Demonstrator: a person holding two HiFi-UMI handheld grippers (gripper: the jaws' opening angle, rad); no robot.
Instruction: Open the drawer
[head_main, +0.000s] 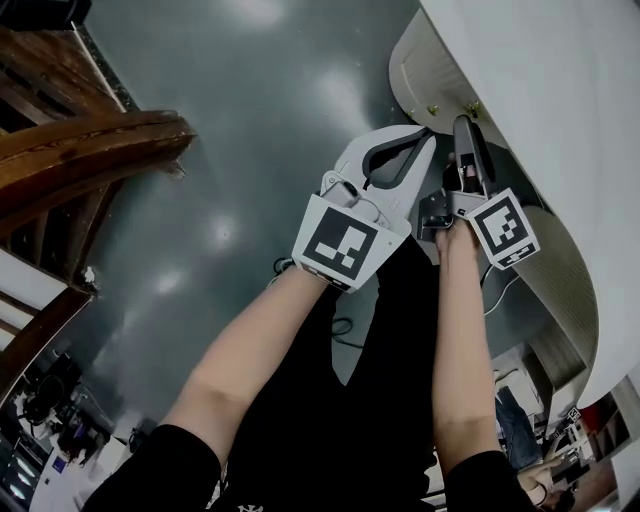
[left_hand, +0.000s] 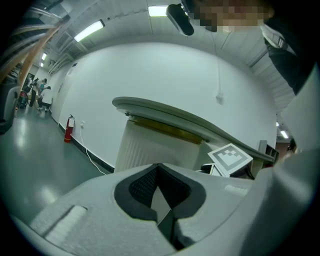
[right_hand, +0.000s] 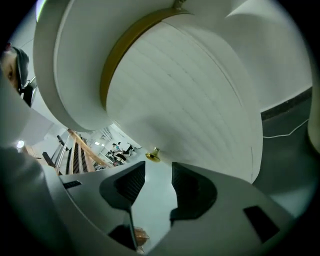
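A white curved cabinet (head_main: 415, 70) stands ahead, its ribbed drawer front (right_hand: 190, 100) carrying a small brass knob (right_hand: 152, 156). In the head view two brass knobs (head_main: 433, 108) (head_main: 472, 108) show on that front. My right gripper (right_hand: 158, 167) is open with nothing between its pads, and the knob sits just beyond its fingertips, slightly to the left. The head view shows the right gripper (head_main: 466, 125) pointing at the right-hand knob. My left gripper (left_hand: 159, 166) is shut and empty, its tips meeting, held beside the right one (head_main: 425, 135) and short of the ribbed front (left_hand: 150, 147).
A dark wooden stair rail (head_main: 90, 150) runs along the left over glossy grey floor (head_main: 250, 80). A red fire extinguisher (left_hand: 68, 129) and a cable (left_hand: 92, 157) lie by the white wall left of the cabinet. The cabinet's overhanging top (left_hand: 190, 117) juts above the drawer front.
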